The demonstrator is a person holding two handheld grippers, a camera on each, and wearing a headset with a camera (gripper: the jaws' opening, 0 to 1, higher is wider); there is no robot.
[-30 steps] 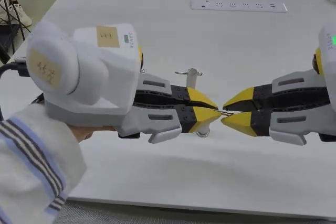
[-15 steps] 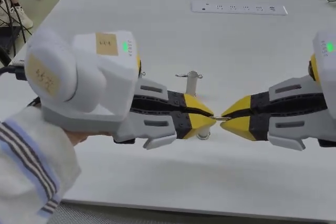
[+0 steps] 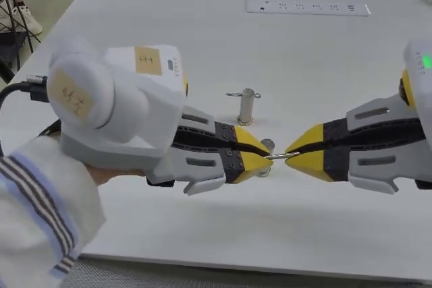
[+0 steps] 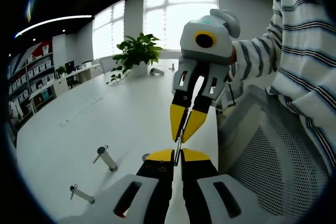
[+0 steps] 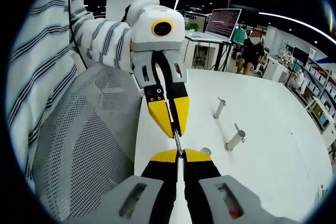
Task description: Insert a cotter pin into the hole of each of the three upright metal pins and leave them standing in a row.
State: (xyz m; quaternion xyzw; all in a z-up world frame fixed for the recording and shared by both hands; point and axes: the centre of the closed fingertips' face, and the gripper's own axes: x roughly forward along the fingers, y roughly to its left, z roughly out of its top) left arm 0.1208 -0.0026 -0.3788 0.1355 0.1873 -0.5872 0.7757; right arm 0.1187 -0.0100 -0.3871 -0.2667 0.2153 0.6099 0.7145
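Striped sleeve (image 3: 40, 214) cloth hangs over the near left edge of the white table (image 3: 223, 234). Next comes the left gripper (image 3: 260, 160). It has two tan stickers (image 3: 150, 60) with hand writing too small to read. Its yellow jaws are closed on one end of a thin cotter pin (image 3: 277, 156). The right gripper (image 3: 293, 155) points at it tip to tip. Its jaws are pinched on the other end, and a green light (image 3: 425, 62) glows on its body. Just behind the tips, the top of the near metal pin (image 3: 267, 144) peeks out. Farther in, near the middle of the table, the far metal pin (image 3: 247, 107) stands upright with a ring pin (image 3: 233, 94) through its top. A third metal pin (image 4: 81, 193) stands beside it. A white power strip (image 3: 307, 8) lies by the far edge.
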